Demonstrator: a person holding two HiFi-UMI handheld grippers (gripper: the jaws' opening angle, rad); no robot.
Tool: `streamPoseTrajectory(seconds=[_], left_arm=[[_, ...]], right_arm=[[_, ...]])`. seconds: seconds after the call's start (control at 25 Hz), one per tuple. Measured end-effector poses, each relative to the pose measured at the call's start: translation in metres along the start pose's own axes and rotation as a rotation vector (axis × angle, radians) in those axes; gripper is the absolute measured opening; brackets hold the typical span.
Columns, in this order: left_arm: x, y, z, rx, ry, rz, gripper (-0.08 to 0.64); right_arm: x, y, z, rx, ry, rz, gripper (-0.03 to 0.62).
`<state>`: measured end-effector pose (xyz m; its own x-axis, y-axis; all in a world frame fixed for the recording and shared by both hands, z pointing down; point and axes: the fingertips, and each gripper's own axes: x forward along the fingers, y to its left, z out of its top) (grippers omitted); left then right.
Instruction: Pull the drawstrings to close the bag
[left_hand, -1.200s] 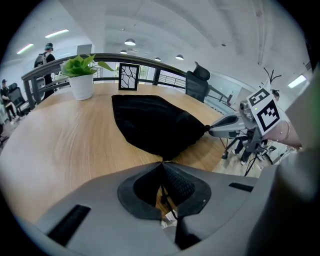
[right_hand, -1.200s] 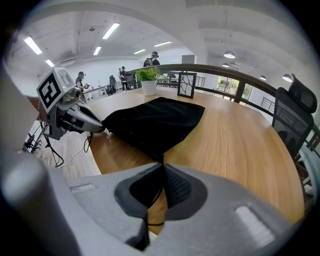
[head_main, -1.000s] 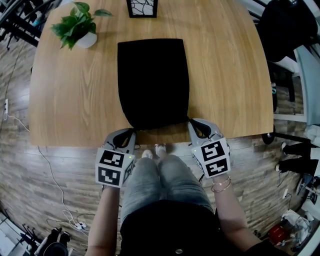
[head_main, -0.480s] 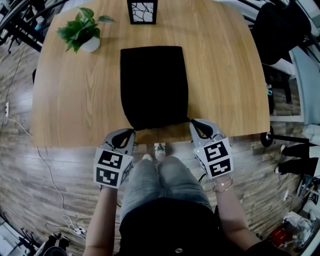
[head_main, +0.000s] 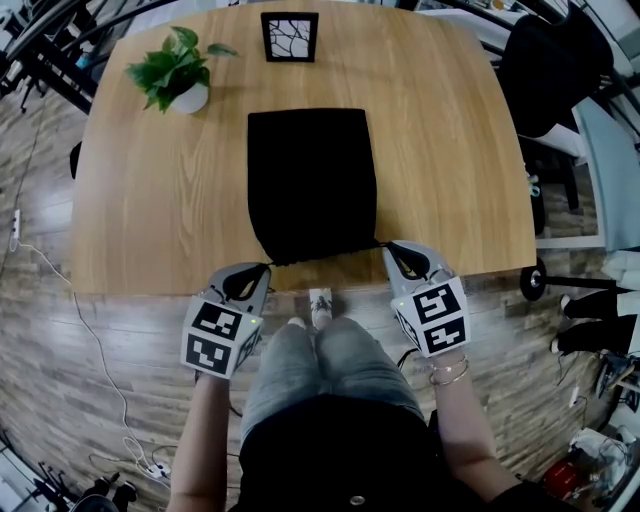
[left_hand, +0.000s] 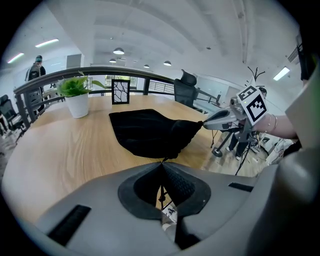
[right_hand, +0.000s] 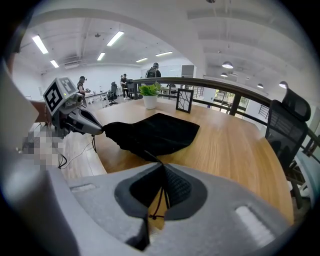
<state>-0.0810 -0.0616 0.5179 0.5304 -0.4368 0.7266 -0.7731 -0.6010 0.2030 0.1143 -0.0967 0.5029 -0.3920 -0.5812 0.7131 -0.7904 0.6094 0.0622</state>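
- Bag (head_main: 312, 180) lies flat on the table (head_main: 150, 220), with its mouth gathered toward the table's near edge.
- Your left gripper (head_main: 263, 267) and right gripper (head_main: 389, 246), both at that edge, are each pinched tight on a drawstring (left_hand: 160, 192).
- Uneven pulling could slip a thin cord from the pads or drag the bag off the table.
- How far the mouth has cinched is hard to make out, since it is black on black.

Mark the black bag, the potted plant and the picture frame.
black drawstring bag (head_main: 312, 185), head view, middle of the flat fabric
potted plant (head_main: 178, 70), head view, on the green leaves above the white pot
picture frame (head_main: 290, 36), head view, centre of the white panel with the branch pattern
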Motion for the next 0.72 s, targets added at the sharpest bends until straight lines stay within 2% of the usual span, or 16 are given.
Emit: streamPoseTrajectory(seconds=[0.24,0.52,0.72], left_arm=[[-0.010,0.010,0.013,0.013,-0.061,0.036,0.020],[-0.028,0.014,0.027,0.014,-0.112,0.075,0.018],[-0.042,0.018,0.041,0.002,-0.172,0.100,0.019]], right_arm=[[-0.008,-0.001,0.011,0.013,-0.032,-0.007,0.003],[-0.022,-0.006,0.030,0.089,-0.098,-0.017,0.000],[-0.033,-0.011,0.044,0.100,-0.139,-0.041,0.000]])
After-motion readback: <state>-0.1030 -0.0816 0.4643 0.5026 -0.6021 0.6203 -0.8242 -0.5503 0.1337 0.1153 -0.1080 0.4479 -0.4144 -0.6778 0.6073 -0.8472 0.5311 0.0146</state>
